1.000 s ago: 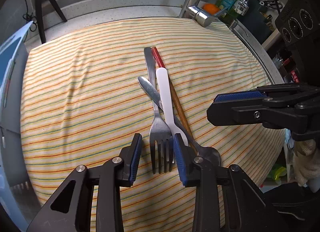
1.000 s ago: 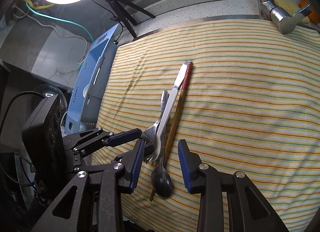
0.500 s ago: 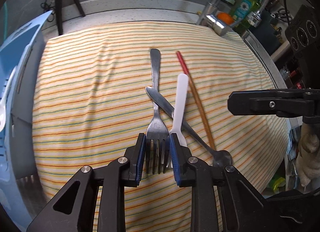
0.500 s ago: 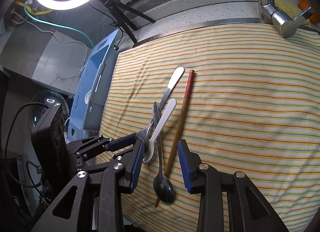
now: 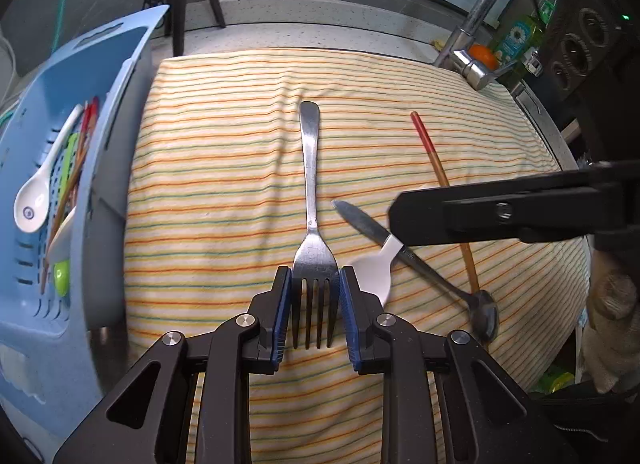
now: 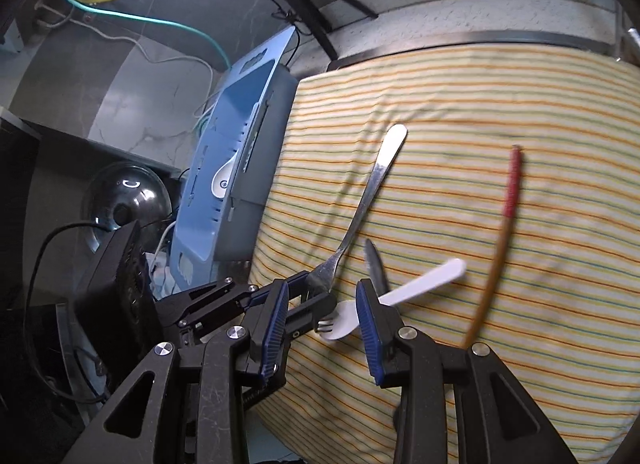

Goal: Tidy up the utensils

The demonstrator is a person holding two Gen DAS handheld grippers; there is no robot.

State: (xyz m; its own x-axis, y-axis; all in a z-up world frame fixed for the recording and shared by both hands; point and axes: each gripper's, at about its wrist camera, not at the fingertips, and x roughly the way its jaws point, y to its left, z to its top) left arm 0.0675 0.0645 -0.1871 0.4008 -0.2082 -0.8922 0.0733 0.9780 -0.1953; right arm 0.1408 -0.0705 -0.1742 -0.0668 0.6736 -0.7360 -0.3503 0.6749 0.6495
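Dragged clear of the pile, the metal fork (image 5: 311, 223) lies on the striped cloth (image 5: 224, 167), left tongs (image 5: 313, 306) pinching its tines; right tongs (image 6: 322, 314) spread round the white fork (image 6: 404, 288). Stiff, slick steel: grip it at the neck.

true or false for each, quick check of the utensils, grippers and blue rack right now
1. The left gripper is closed on the tines of the metal fork. True.
2. The chopstick lies in the blue rack. False: it lies on the striped cloth, right of the fork.
3. A white spoon is already in the blue rack. True.
4. The right gripper holds the dark metal spoon. False: its pads touch nothing, and only the white plastic fork's head sits between them.
5. The cloth is plain white. False: it is yellow with coloured stripes.
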